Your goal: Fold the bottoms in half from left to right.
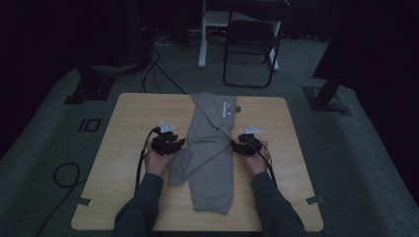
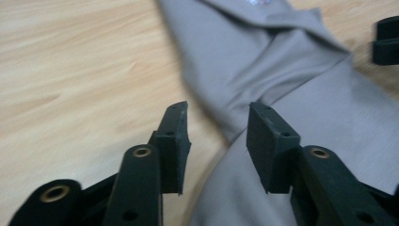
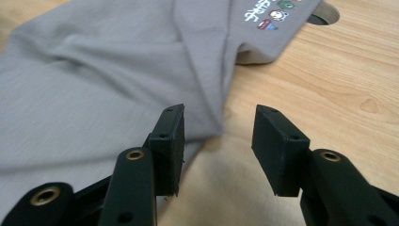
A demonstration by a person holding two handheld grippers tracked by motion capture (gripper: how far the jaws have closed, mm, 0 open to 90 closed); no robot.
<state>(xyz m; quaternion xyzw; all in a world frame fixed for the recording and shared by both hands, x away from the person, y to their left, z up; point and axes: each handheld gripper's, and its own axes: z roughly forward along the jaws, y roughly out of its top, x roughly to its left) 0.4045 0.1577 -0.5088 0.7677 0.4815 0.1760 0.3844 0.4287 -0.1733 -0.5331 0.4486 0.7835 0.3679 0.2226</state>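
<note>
Both grippers, left gripper (image 1: 174,143) and right gripper (image 1: 241,144), are held with jaws apart beside the soft, limp grey garment (image 1: 207,153) spread mid-table (image 1: 128,118), which is probably best pinched at its side edges.

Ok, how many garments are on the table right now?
1. A single grey garment lies folded down the middle of the table, between the left hand-held gripper and the right hand-held gripper. Anything tucked under it would be hidden.

Both grippers black: left gripper (image 1: 173,143), right gripper (image 1: 240,144). Brass-ringed screw holes on jaw arms, grey three-cornered top plates, black trailing cables. Person wears dark sleeves (image 1: 141,207).
</note>
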